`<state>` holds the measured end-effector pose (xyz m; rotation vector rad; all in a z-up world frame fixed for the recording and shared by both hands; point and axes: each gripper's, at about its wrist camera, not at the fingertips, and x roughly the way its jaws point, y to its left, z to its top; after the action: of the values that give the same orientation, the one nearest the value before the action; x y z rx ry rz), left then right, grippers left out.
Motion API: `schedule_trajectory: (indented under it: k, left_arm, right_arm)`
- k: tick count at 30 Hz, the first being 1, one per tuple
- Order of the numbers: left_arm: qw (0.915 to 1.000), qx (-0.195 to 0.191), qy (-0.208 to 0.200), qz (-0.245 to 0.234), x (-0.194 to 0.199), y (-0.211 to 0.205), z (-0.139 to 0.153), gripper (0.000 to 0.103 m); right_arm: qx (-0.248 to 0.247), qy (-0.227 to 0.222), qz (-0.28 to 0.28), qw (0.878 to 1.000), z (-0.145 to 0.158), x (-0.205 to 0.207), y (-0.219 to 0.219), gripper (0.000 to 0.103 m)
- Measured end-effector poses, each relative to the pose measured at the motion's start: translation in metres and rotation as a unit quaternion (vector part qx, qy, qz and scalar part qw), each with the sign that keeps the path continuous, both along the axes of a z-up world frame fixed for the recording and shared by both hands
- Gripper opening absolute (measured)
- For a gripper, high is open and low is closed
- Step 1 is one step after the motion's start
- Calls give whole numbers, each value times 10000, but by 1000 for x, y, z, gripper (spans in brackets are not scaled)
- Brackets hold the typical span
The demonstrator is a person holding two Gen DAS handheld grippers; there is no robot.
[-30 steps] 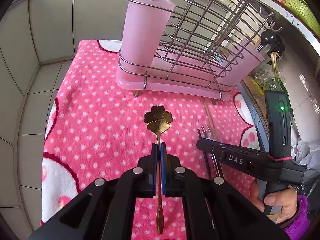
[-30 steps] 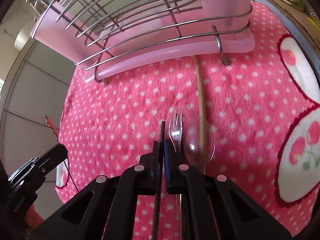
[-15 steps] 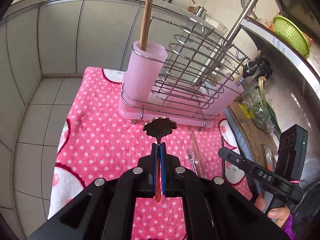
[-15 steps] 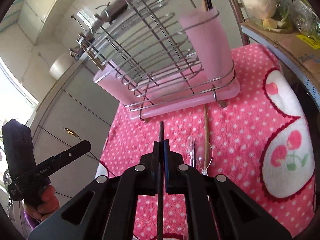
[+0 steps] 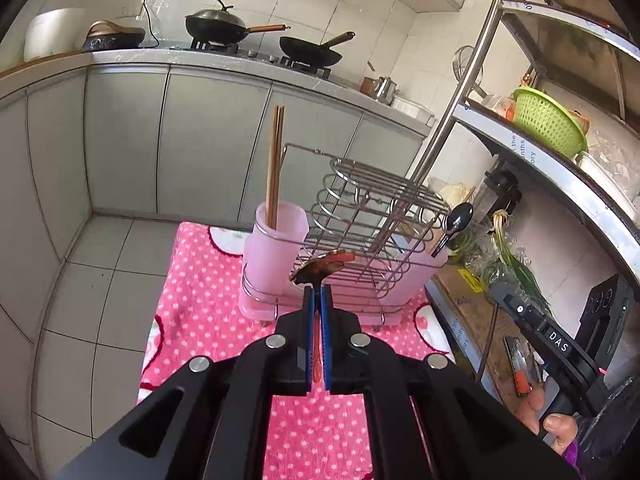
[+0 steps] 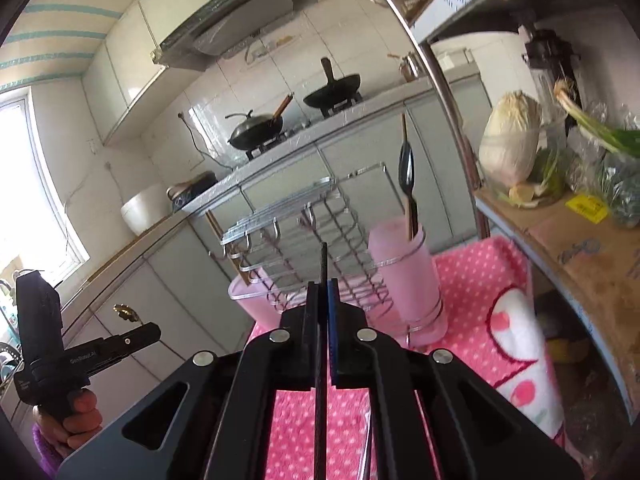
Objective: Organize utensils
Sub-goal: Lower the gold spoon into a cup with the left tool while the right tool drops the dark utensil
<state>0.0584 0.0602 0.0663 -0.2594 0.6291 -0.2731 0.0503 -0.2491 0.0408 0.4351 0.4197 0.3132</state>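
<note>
Left wrist: left gripper [image 5: 317, 296] fingers clenched on gold spoon [image 5: 323, 265], raised to clear wire rack [image 5: 376, 232]; right gripper [image 6: 323, 292] pinches black chopstick [image 6: 322, 320] upright for pink cup [image 6: 404, 272].

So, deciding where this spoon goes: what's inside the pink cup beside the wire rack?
Wooden chopsticks stand upright in the pink cup; its frosted wall hides their lower ends and anything else.

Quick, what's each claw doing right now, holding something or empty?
Left gripper: closed on the gold spoon.
Right gripper: closed on a thin black stick, probably a chopstick.
</note>
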Motion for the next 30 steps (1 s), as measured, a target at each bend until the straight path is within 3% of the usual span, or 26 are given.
schedule_trajectory:
  k: [7, 16, 30]
  left_arm:
    - [9991, 85, -391, 158, 9, 7, 44, 3]
    - [9962, 234, -717, 442, 39, 16, 83, 3]
    - [9964, 392, -542, 530, 109, 5, 76, 3]
  right_arm:
    - [-280, -889, -394, 9949, 43, 12, -13, 5]
    - [-465, -1620, -590, 9839, 71, 42, -14, 5]
    - [-891, -2226, -883, 9668, 71, 97, -15, 5]
